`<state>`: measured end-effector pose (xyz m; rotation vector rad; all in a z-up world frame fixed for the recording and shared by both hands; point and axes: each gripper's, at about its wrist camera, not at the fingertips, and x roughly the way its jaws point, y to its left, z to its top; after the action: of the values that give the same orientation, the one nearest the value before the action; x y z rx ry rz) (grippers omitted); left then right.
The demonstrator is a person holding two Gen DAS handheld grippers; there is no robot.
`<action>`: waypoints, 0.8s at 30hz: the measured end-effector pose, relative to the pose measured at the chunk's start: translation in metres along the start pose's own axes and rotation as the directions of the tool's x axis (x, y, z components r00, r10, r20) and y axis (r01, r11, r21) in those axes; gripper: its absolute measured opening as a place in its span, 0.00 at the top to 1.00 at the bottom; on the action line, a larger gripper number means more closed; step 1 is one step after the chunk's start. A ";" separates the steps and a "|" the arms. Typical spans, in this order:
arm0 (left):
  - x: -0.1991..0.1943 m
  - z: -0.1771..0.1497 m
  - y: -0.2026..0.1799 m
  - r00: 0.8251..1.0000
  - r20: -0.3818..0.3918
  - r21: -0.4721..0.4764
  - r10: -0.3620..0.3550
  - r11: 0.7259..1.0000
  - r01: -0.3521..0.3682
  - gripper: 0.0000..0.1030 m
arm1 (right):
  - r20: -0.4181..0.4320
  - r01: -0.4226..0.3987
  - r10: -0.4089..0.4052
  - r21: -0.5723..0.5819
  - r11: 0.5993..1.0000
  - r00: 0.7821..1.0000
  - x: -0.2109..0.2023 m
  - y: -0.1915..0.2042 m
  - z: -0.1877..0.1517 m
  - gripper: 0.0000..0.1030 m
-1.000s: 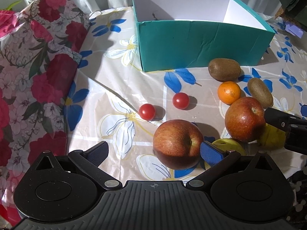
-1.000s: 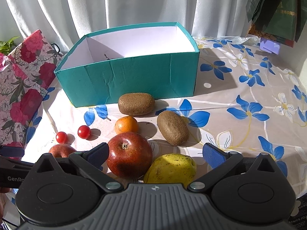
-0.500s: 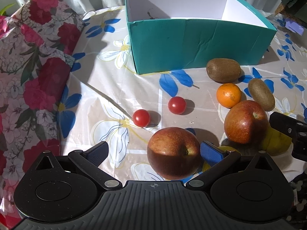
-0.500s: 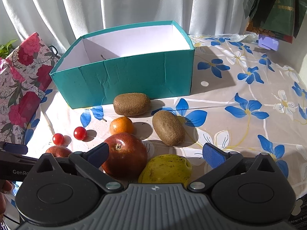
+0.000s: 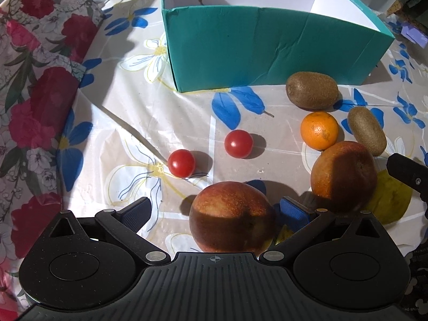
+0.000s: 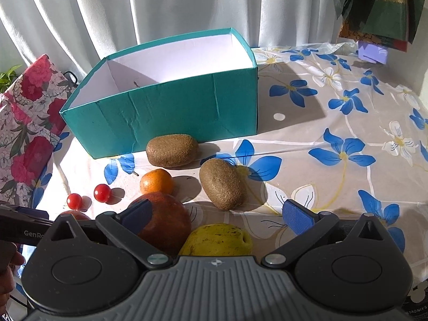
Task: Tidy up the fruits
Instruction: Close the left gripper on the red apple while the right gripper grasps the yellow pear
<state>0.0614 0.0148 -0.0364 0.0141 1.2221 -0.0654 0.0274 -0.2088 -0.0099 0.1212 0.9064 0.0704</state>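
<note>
An empty teal box [image 5: 267, 45] [image 6: 165, 115] stands at the back of the table. In front of it lie two kiwis [image 5: 311, 93] [image 5: 366, 131], a small orange [image 5: 318, 130], two cherry tomatoes [image 5: 238, 143] [image 5: 182, 162], two red apples and a yellow pear [image 6: 216, 239]. My left gripper [image 5: 215, 210] is open, with the near apple [image 5: 231, 215] between its fingers. My right gripper [image 6: 218, 212] is open, just above the pear, with the other apple [image 6: 163, 222] by its left finger.
A floral gift bag [image 5: 34, 80] stands along the left side. White curtains [image 6: 160, 8] hang behind the table. A small purple box [image 6: 373, 52] sits at the far right. The flowered tablecloth [image 6: 334, 133] lies bare to the right of the fruit.
Both grippers have moved forward and down toward the fruit. The near apple now sits deeper between my left fingers; the pear sits closer under my right gripper.
</note>
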 end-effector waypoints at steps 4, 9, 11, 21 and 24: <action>0.009 0.001 -0.003 0.999 -0.030 0.006 0.028 1.000 -0.028 0.00 | -0.011 -0.010 0.010 0.001 1.000 1.000 0.008 -0.006 0.001 0.00; 0.018 0.004 0.000 0.998 -0.063 -0.016 0.027 0.999 -0.028 0.00 | -0.027 -0.017 0.018 0.007 1.000 0.999 0.017 -0.013 0.003 0.00; 0.021 0.005 0.001 0.997 -0.073 -0.029 0.020 0.999 -0.022 0.00 | -0.032 -0.023 0.023 0.007 1.000 0.999 0.019 -0.015 0.004 0.00; 0.027 0.009 -0.005 0.996 -0.078 -0.038 0.039 0.998 -0.042 0.11 | -0.052 -0.048 0.047 -0.011 0.999 0.998 0.026 -0.022 0.005 0.00; 0.022 0.010 -0.013 0.998 -0.058 -0.001 0.032 0.999 -0.032 0.28 | -0.053 -0.034 0.033 -0.017 0.999 0.998 0.026 -0.024 0.003 0.00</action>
<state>0.0771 0.0006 -0.0536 0.0341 1.2799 -0.0360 0.0462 -0.2296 -0.0311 0.1184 0.9566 0.1134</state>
